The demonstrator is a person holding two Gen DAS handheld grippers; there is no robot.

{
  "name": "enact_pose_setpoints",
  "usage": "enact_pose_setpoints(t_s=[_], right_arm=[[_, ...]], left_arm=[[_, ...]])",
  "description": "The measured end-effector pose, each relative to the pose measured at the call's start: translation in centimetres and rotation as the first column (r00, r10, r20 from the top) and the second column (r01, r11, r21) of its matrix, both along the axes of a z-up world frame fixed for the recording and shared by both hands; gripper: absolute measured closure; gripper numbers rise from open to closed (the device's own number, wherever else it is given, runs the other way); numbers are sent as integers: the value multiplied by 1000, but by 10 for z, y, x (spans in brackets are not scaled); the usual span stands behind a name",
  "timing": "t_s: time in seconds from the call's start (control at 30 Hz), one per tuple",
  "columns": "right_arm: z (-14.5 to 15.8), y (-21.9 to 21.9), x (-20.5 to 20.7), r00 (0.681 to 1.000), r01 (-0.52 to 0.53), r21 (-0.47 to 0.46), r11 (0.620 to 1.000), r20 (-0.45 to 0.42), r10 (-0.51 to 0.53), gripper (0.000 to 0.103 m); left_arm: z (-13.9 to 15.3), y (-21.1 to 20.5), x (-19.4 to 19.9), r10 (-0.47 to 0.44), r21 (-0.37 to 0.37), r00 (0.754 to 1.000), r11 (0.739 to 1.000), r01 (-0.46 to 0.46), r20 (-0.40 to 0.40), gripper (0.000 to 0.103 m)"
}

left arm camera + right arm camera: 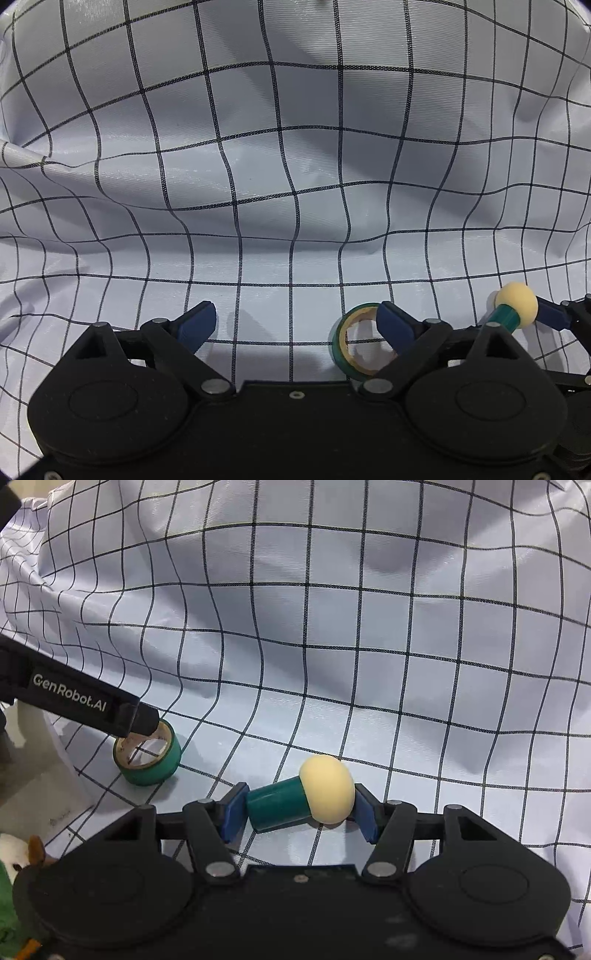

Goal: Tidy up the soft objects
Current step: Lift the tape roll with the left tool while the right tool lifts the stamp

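Mushroom toy [301, 799], green stem and cream cap, clamped in right claw [299, 812]; left claw [295, 325] apart beside green tape roll [147, 757]; checked cloth [369, 646] open beyond.

each fisheye camera sits just behind its own tool, looking forward and steeply down, close over a rumpled checked cloth [258, 155]. both views share the green tape roll [354, 343] and the mushroom-shaped toy [303, 797], the left camera beside the right one.

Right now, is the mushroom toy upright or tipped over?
Tipped: the mushroom toy lies sideways, clamped end to end in the right gripper.
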State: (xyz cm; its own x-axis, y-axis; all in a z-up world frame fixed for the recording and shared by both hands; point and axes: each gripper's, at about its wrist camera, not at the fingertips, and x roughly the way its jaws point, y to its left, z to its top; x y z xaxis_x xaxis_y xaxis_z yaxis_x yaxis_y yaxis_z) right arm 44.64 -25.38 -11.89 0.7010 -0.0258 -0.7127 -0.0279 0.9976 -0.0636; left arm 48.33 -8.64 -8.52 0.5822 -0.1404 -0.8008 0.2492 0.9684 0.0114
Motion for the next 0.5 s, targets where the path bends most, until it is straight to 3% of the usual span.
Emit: enact_pose_setpoints(t_s=[0.2,0.5], right_arm=[[1,-1,-4,1000,15,-4,1000,16,-15,46],[3,-11,-6,988,147,-31,989,45,-146,46]], left_arm=[[3,-18,-8,-64,58,997,996,62,44,13],[-2,-50,-18,-165,99,985,982,159,46,14]])
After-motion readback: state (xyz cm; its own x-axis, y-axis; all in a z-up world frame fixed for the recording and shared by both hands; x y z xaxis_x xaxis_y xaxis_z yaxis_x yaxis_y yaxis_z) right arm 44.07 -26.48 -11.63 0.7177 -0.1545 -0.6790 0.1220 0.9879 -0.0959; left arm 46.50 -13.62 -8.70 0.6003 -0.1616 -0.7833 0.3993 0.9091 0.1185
